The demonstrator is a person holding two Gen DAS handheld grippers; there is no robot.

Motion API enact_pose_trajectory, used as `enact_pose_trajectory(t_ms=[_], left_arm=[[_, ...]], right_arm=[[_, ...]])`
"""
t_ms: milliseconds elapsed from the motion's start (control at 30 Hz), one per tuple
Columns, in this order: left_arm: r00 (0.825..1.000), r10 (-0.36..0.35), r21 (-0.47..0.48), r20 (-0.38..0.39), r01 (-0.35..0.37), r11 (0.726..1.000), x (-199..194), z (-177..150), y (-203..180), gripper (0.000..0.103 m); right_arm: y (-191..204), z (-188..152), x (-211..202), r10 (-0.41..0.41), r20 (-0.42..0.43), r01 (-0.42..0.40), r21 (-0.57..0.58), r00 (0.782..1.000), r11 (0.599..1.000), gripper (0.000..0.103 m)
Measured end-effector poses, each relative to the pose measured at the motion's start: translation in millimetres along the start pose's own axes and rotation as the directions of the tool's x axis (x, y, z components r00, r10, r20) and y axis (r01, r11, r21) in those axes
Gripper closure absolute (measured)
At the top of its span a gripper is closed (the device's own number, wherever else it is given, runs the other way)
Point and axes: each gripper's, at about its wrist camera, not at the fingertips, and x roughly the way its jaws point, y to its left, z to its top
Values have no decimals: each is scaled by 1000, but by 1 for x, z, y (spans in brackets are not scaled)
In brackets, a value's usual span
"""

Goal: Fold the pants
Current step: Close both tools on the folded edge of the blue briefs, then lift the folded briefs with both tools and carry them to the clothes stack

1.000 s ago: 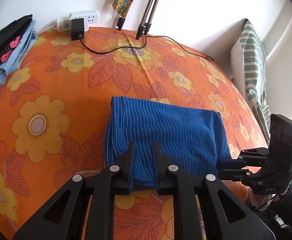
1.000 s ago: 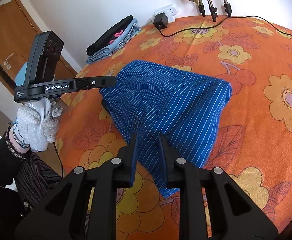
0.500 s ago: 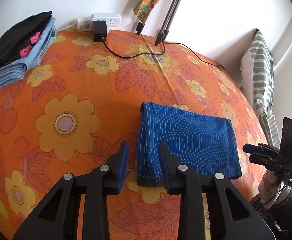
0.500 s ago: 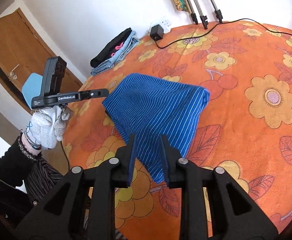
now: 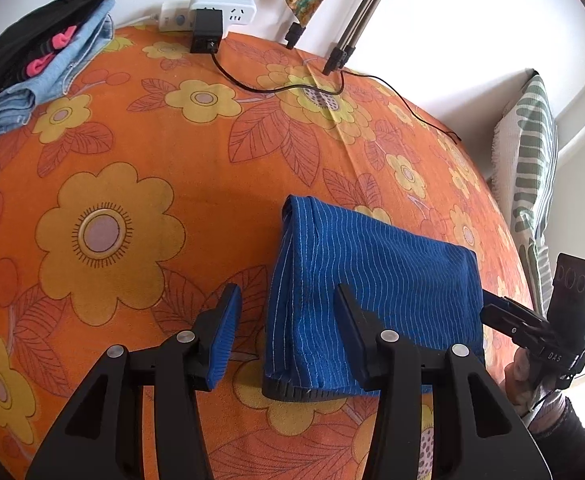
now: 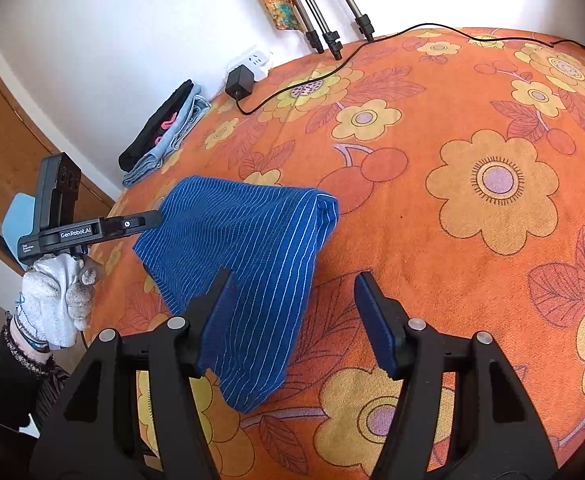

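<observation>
The folded blue pinstriped pants (image 5: 372, 272) lie flat on the orange floral bedspread (image 5: 172, 152). My left gripper (image 5: 288, 320) hovers over their near left edge. Its jaws are opening; the edge lies between them, but neither pad presses on it. Seen from the right wrist, the pants (image 6: 244, 240) stretch left of centre. My right gripper (image 6: 296, 316) is also opening, and only the near corner of the cloth lies loose beside its left finger. A gloved hand (image 6: 56, 300) holds the left gripper (image 6: 148, 220) at the pants' far end.
A stack of folded black and light-blue clothes (image 5: 32, 60) sits by the wall. A power strip with a black adapter (image 5: 208, 20) and its cable (image 5: 276, 88) lie at the bedspread's far edge, beside tripod legs (image 5: 352, 32). A striped pillow (image 5: 528, 160) stands at right. A wooden door (image 6: 4, 140) is behind.
Both grippers were shut on the pants' near edge; they have let go, opened wide and drawn back. The pants have settled flat on the bedspread.
</observation>
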Motion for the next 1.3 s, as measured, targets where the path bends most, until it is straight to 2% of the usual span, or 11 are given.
enact_pose_trajectory(t_ms=[267,433,467,567,600,633,700,900,1300], left_arm=[[1000,23,56,14,-24,998,6,-6,-11,57],[999,37,78,26,-39,996,8,-8,-16,58],[999,43,86,29,-45,995,8,-9,-18,61],[997,64,95,45,-68,993,10,-11,-22,76],[997,60,83,49,-64,994,9,-11,-20,80],[997,51,64,51,-54,996,8,-10,-18,87],[998,22,25,55,-23,999,6,-9,-14,91],[997,4,33,83,-7,999,-4,-9,-25,93],[982,-57,42,180,50,998,-37,4,-41,94]], right_arm=[[10,-2,12,-13,-31,12,-32,999,999,40],[17,-3,19,22,-57,-25,-49,998,999,55],[17,-3,23,46,-75,-49,-41,996,998,67],[20,-4,26,56,-79,-59,-35,995,998,76],[20,-4,28,67,-84,-70,-29,994,997,80],[21,-4,28,67,-81,-70,-24,994,997,81],[22,-4,28,68,-76,-70,-24,995,997,85],[25,2,17,87,-33,-87,-2,996,996,89],[47,24,-15,100,78,-98,-28,992,995,91]])
